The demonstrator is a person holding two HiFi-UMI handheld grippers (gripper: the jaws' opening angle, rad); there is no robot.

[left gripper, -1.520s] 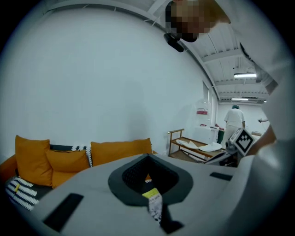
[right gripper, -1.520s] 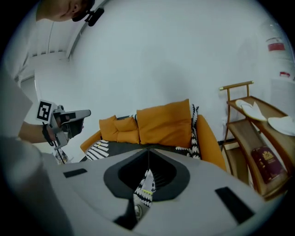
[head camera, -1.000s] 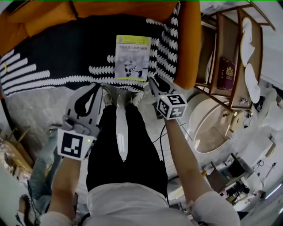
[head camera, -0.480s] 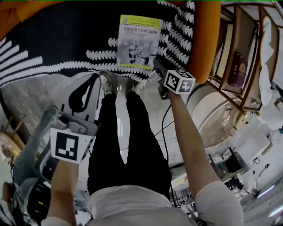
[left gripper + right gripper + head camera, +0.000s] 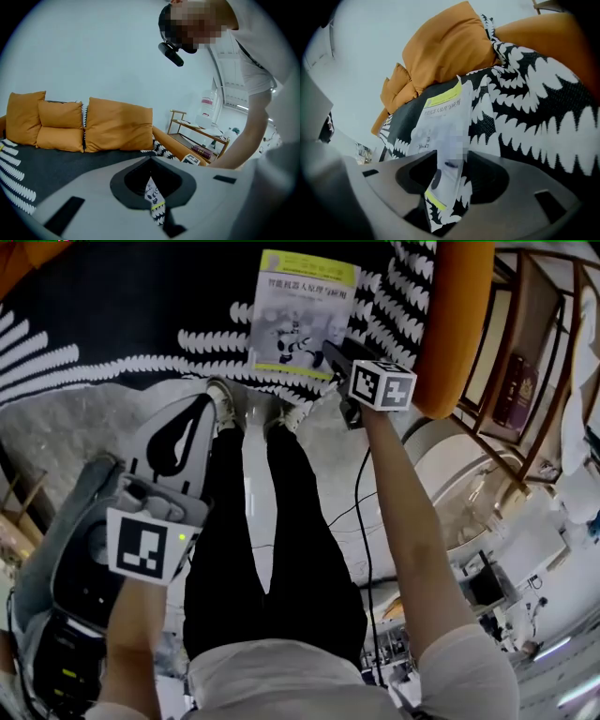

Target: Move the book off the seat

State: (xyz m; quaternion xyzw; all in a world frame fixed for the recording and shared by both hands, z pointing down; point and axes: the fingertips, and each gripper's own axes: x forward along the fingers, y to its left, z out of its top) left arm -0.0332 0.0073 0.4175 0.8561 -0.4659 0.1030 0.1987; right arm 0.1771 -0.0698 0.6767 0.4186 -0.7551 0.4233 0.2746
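Note:
A white book (image 5: 302,315) with a yellow-green band lies flat on the sofa's black-and-white throw (image 5: 141,324). My right gripper (image 5: 330,351) is at the book's near right corner. In the right gripper view the book (image 5: 440,122) runs back from between the jaws of my right gripper (image 5: 452,154). The jaws are opening and stand apart on either side of that corner. My left gripper (image 5: 208,401) hangs over the floor in front of the seat, tips together and empty. Through my left gripper (image 5: 150,159) a strip of the book (image 5: 152,194) shows.
The orange armrest (image 5: 455,324) rises just right of the book. Orange cushions (image 5: 117,124) line the sofa back. A wooden shelf (image 5: 525,371) with a dark red book (image 5: 514,385) and a round white table (image 5: 459,502) stand at the right. The person's shoes (image 5: 220,404) touch the sofa front.
The right gripper has moved forward from the sofa's front edge to the book's near right corner. The head view has leaned in toward the seat. The left gripper has hardly moved.

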